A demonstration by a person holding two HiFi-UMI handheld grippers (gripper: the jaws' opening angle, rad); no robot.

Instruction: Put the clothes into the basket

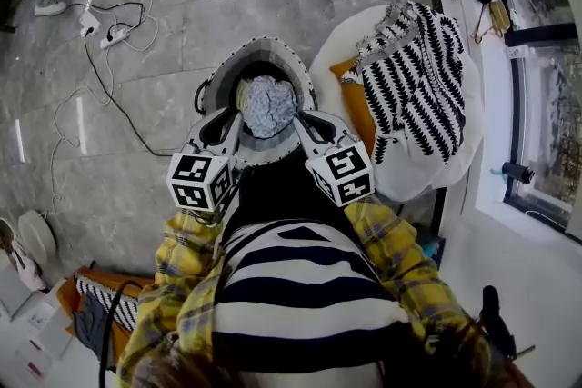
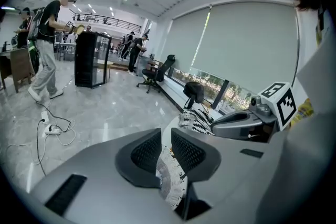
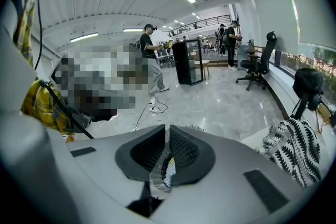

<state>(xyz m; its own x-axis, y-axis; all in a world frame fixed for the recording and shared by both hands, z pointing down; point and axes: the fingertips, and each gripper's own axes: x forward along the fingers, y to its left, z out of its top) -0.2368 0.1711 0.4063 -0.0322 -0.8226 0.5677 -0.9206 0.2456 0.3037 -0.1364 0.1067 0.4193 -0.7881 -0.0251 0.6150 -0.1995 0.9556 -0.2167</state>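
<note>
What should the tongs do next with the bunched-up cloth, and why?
Probably lower it a little, then let go. The left tongs and the right tongs are both shut on the cloth. From the head view it sits right over the opening of the basket, so it should drop in.

1. Floor [image 1: 164, 41]: grey glossy stone tile with pale reflected light streaks.
2. On the floor at upper left: a white power strip [image 1: 114, 35], with a dark cable [image 1: 109, 100] trailing from it towards the basket.
3. The basket [image 1: 259, 45] stands on the floor, grey-walled with a pale rim.
4. Just beside the basket stands a white rounded surface [image 1: 427, 173]. It carries a black-and-white patterned garment [image 1: 418, 77] draped over an orange item [image 1: 359, 109].
</note>
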